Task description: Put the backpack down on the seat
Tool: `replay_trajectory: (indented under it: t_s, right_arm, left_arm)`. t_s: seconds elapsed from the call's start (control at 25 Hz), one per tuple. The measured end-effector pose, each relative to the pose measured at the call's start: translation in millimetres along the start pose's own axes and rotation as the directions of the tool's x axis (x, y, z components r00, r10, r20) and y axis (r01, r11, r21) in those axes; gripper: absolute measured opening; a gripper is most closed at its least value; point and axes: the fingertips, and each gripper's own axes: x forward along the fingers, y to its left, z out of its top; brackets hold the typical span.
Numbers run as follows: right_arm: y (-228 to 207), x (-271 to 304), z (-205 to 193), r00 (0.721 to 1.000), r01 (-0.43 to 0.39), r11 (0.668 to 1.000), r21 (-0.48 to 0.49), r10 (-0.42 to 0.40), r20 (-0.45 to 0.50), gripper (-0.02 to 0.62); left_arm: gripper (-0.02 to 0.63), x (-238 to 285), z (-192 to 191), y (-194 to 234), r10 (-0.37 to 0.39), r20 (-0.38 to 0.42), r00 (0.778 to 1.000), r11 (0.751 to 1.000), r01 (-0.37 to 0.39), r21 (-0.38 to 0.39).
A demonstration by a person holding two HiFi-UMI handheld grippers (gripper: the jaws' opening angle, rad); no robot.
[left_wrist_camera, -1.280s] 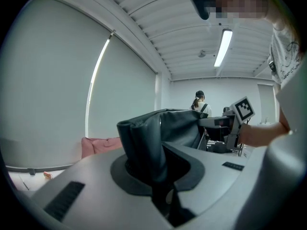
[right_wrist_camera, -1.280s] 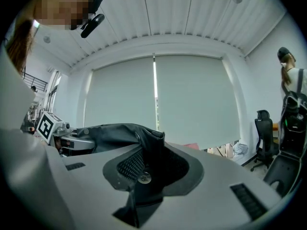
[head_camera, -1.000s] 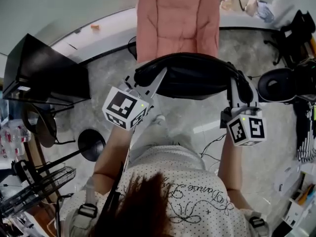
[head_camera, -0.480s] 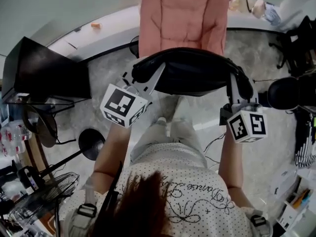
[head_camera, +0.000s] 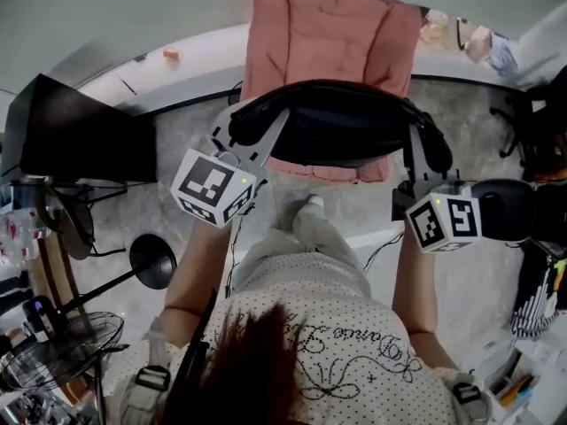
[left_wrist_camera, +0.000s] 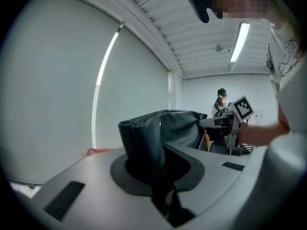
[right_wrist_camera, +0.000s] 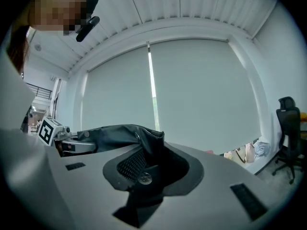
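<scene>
Backpack [head_camera: 341, 135] is off the floor, slung level between both grippers at the centre of the head view.

Left gripper [head_camera: 255, 138]: pinching the pack's left end. Its own view shows dark fabric bunched in the jaws. Not spread.

Right gripper [head_camera: 416, 159]: pinching the right end. Its own view shows fabric, mesh and a metal stud wedged between the jaws. Not spread.

Seat [head_camera: 328, 38]: pink cushion, upper centre, nothing on it. The pack covers the cushion's lower part in the picture, and a pink strip shows under the pack's lower edge. Height above the cushion can't be told.

Progress, as judged:
- Lift and carry look done, and the pack seems to be over the seat or close to it.
- Left to do: lower it onto the cushion, let go at both ends, draw the grippers back.

Edges and room:
- Grey floor [head_camera: 354, 215] round the person's shoe [head_camera: 310, 206] is open.
- Dark desk [head_camera: 80, 131] in the upper left is well apart from the left gripper.
- Dark round thing [head_camera: 514, 209] at the right edge sits just beside the right gripper in the picture and probably lower. Mind that side.
- Pale ledge [head_camera: 177, 65] runs behind the seat.
- The pack looks wider than the cushion from here, so its ends may overhang.
</scene>
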Motion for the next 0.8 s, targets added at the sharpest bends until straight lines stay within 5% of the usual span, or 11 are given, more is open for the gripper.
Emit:
replay_trajectory:
  t_s: [0.36,0.8]
  right_arm:
    - [-62.5,79.7,10.5,0.997,-0.071,0.997,0.007,0.071,0.009,0.104]
    - [-112.4,194.6,-22.9,0.998,0.023,0.999,0.045,-0.021,-0.057,0.104]
  left_arm:
    - [0.048,80.3,4.0,39.0,0.062,-0.009,0.998,0.998,-0.062,-0.026]
    - [0.049,184.2,-32.2,136.5,-0.019,-0.057,0.998,0.998,0.015,-0.062]
